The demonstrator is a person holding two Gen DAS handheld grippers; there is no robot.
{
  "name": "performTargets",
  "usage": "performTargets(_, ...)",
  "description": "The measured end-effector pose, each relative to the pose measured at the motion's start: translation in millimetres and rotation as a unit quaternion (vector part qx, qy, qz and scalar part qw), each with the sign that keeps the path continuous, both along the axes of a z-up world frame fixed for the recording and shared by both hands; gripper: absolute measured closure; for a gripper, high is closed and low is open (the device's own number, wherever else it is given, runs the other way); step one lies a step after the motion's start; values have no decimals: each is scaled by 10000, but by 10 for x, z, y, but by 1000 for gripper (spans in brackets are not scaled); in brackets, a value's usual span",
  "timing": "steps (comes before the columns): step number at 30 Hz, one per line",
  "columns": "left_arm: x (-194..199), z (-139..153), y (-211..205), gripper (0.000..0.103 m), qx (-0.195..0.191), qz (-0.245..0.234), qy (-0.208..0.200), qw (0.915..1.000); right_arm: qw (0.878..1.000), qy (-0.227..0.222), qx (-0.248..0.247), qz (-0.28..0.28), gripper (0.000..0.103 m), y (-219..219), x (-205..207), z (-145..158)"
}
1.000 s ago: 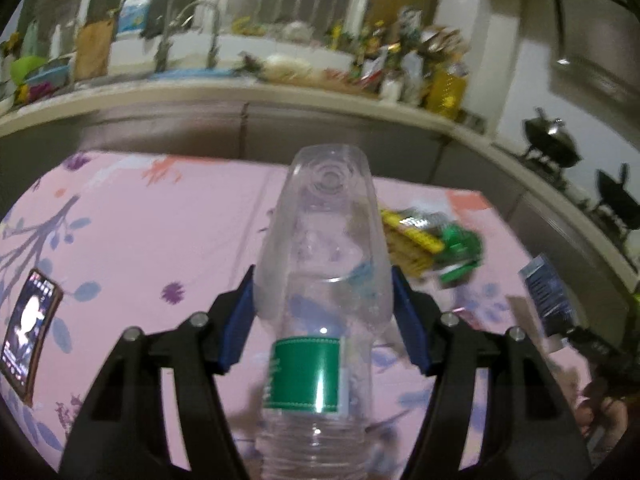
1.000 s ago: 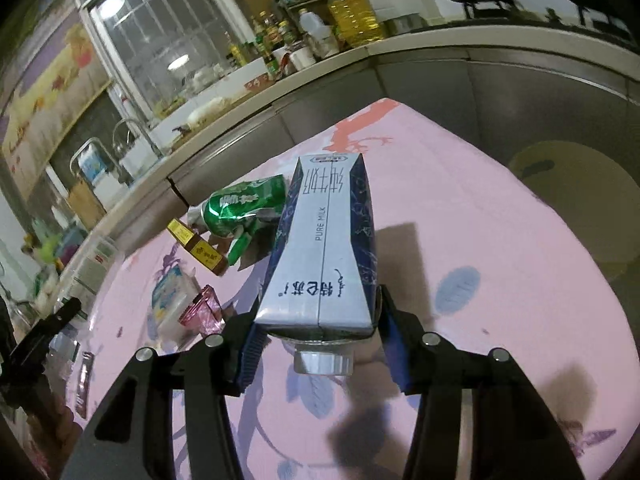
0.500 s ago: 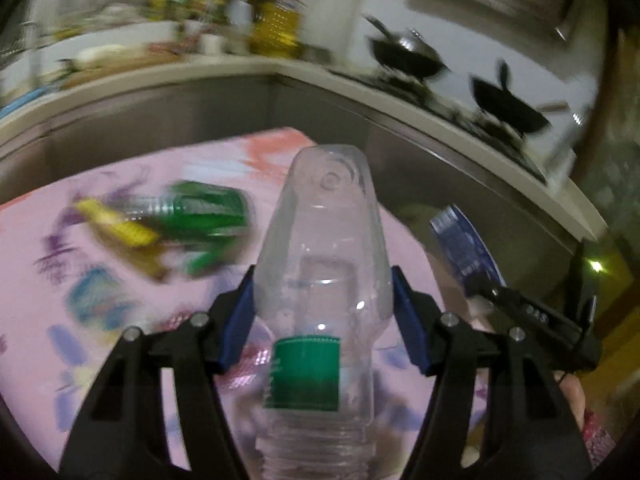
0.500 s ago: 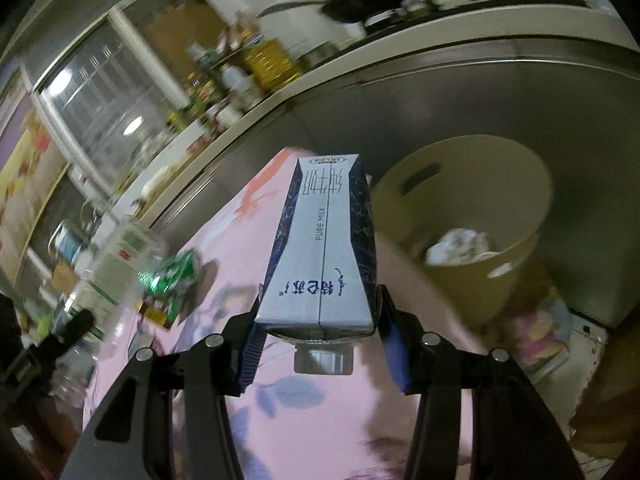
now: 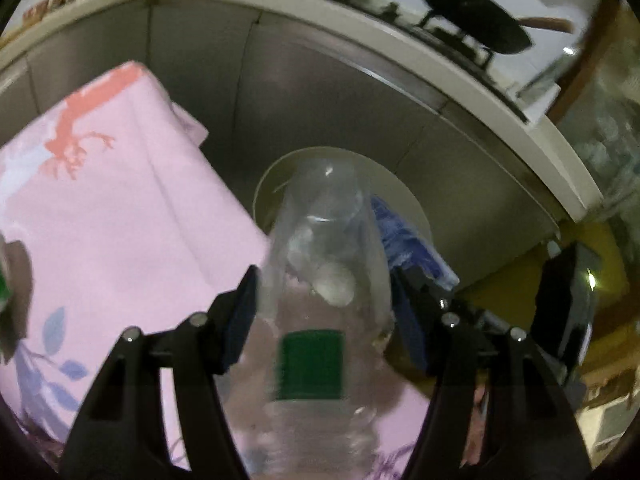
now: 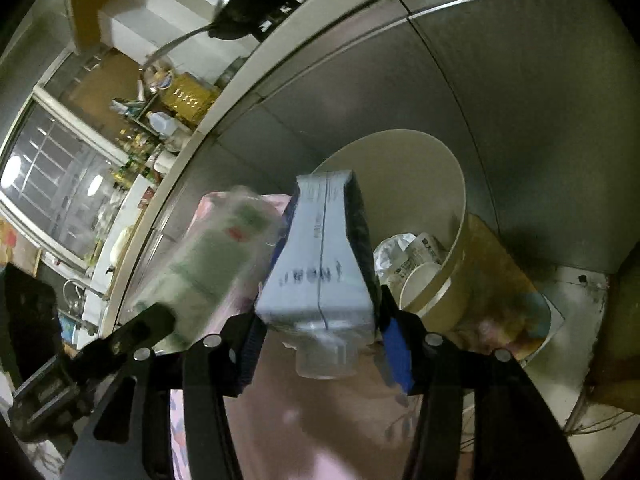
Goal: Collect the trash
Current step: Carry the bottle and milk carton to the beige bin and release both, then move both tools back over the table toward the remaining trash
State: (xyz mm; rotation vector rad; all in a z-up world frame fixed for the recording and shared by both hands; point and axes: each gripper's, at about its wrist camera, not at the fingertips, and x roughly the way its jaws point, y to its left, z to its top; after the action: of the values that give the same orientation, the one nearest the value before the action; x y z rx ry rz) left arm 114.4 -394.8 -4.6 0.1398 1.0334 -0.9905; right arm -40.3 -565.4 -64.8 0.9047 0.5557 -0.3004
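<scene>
My left gripper [image 5: 326,312] is shut on a clear plastic bottle [image 5: 320,300] with a green label, held past the table's corner over a round beige trash bin [image 5: 340,168]. My right gripper [image 6: 320,340] is shut on a blue and white milk carton [image 6: 324,256], held beside the bin [image 6: 440,184], which holds crumpled paper and a paper cup [image 6: 416,284]. The bottle [image 6: 216,256] and left gripper show blurred at the left of the right wrist view. The carton [image 5: 408,240] and right gripper show to the right in the left wrist view.
A pink flowered tablecloth [image 5: 100,208] covers the table at left. Steel cabinet fronts [image 5: 320,80] stand behind the bin under a counter with black woks [image 5: 472,28]. A yellow mat [image 6: 504,264] lies under the bin.
Both grippers have swung right, away from the table's trash, with bottle and carton in hand. The bin is now close under both of them.
</scene>
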Motion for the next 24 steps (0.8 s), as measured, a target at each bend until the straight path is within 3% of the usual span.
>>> performTargets(3, 86, -1, -5, 38, -64, 209, 186, 9996, 9999, -71, -93, -32, 49, 12, -18, 16)
performTargets(11, 19, 345, 532, 36, -604, 487, -241, 9967, 9989, -309, -304, -199, 49, 199, -228, 69)
performTargets(17, -55, 475, 971, 36, -937, 702, -157, 9930, 9964, -415, -637, -363, 49, 344, -401, 196)
performTargets(24, -290, 535, 1877, 36, -1010, 1166, -798, 9848, 9923, -570, -1101, 53, 49, 838, -453, 357)
